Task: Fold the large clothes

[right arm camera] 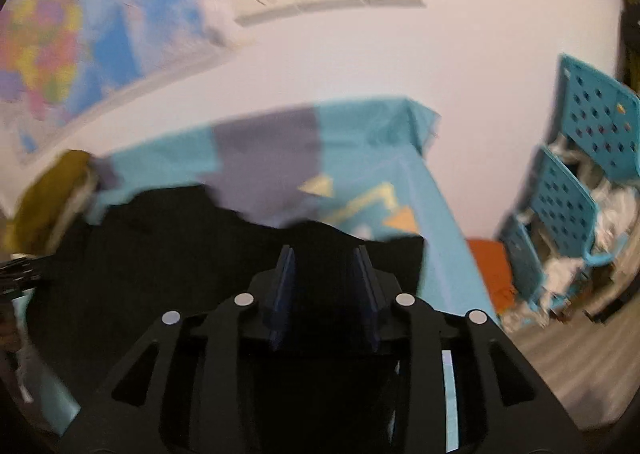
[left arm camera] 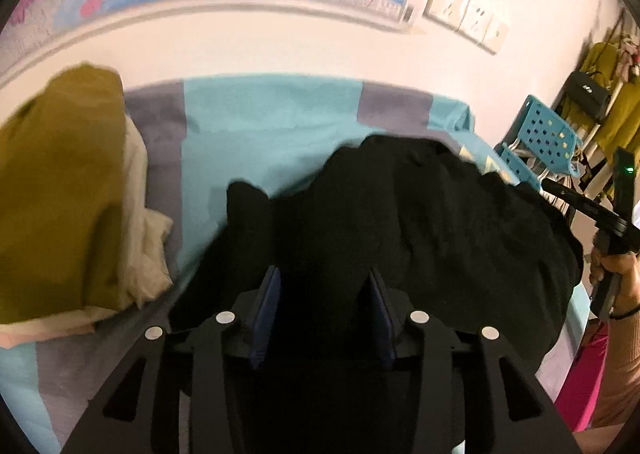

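A large black garment (left arm camera: pixel 440 214) lies bunched on a surface covered by a teal and purple sheet (left arm camera: pixel 260 126). My left gripper (left arm camera: pixel 324 270) sits low over the garment's near edge, its blue pads apart with black cloth lying between them. In the right wrist view the same garment (right arm camera: pixel 160 238) spreads to the left, and my right gripper (right arm camera: pixel 324 250) hovers at its right end with its pads apart and dark cloth between them. The sheet (right arm camera: pixel 360 142) shows behind. I see no pinch in either view. A hand (left arm camera: pixel 616 274) holds the right gripper's body at the far right of the left wrist view.
A folded mustard garment (left arm camera: pixel 52 182) rests on cream cloth (left arm camera: pixel 148 238) at the left. Blue perforated chairs (right arm camera: pixel 600 122) stand to the right, with an orange object (right arm camera: pixel 492 266) on the floor beside them. A wall with sockets (left arm camera: pixel 464 10) and a map backs the surface.
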Demonstrator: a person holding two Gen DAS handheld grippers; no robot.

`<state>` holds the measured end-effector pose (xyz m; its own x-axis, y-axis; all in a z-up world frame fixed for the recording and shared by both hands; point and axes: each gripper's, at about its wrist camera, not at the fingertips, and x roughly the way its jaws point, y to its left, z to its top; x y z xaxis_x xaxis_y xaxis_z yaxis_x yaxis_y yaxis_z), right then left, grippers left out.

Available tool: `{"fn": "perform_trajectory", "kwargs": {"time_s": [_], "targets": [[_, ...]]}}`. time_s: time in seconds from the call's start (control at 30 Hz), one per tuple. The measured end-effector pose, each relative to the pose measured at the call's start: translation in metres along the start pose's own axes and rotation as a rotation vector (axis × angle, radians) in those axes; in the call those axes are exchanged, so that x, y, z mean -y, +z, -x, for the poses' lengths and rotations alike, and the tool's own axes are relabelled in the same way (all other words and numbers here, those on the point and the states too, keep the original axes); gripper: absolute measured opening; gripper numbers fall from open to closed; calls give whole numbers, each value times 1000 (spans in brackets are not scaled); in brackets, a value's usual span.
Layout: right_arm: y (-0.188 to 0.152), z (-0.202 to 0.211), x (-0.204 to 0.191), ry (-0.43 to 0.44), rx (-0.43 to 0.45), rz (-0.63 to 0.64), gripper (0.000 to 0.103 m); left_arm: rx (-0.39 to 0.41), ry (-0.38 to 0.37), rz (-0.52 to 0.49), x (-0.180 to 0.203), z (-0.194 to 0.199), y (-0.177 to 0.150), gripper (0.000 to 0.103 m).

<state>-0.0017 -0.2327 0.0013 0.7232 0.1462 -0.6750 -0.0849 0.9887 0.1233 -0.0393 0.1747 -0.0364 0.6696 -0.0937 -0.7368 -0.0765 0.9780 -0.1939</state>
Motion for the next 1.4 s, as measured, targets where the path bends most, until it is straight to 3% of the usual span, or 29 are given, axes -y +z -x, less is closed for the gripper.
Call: {"fn": "perform_trajectory", "kwargs": {"time_s": [0.1, 0.2, 0.3, 0.4, 0.57, 0.7, 1.03, 1.1, 1.17, 1.27, 1.4], "targets": [[0, 15, -32, 93, 18, 96, 37, 34, 10, -23, 5, 8, 2, 46], [-7, 4, -62, 188, -33, 165, 41, 24, 15, -35, 8, 3, 2, 47], [-19, -30, -70, 188, -129, 180, 41, -26, 37, -19, 3, -15, -1, 47], [-30, -52, -66, 145, -171, 179, 39, -59, 36, 8, -4, -25, -6, 48], [-28, -27, -66, 178, -115, 155, 49, -26, 66, -3, 1, -13, -7, 49], [-30, -6, -82, 226, -69, 203, 56, 16, 117, -16, 2, -2, -4, 55], [-44, -11, -111, 329, -101, 196, 56, 40, 106, 33, -14, 13, -2, 61], [-46, -11, -111, 336, -103, 191, 56, 43, 142, 29, -17, 14, -3, 58], [-48, -12, -111, 343, -106, 186, 56, 33, 196, 22, -19, 11, -4, 52], [-51, -14, -111, 346, -114, 175, 57, -35, 166, -11, -19, -3, -8, 52], [-55, -14, -111, 350, -116, 166, 59, -54, 198, -56, -13, -13, -13, 55]]}}
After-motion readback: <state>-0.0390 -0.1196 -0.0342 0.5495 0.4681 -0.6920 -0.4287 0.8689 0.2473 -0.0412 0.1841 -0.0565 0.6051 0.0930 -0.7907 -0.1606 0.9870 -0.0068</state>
